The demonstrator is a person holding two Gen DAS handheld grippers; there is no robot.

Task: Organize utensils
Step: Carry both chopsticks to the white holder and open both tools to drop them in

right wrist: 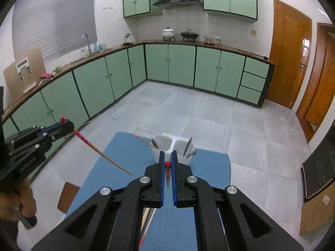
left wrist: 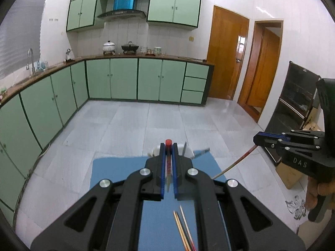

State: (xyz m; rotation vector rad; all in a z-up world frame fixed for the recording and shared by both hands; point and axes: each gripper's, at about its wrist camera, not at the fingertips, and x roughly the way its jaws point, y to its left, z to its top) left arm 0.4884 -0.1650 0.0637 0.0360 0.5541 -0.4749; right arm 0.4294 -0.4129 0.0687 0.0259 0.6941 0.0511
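Note:
In the left wrist view my left gripper is shut on a red-capped chopstick, held above the blue mat. The white two-compartment holder peeks out behind its fingers. At the right, my right gripper is shut on a second chopstick that slants down toward the mat. In the right wrist view the right gripper clamps its red-capped chopstick just before the holder, which has metal utensils in it. The left gripper hangs at the left with its chopstick.
Several loose chopsticks lie on the mat under the left gripper. A brown card sticks out beside the mat's left edge. Green cabinets run along the far walls. A black appliance and cardboard boxes stand at the right.

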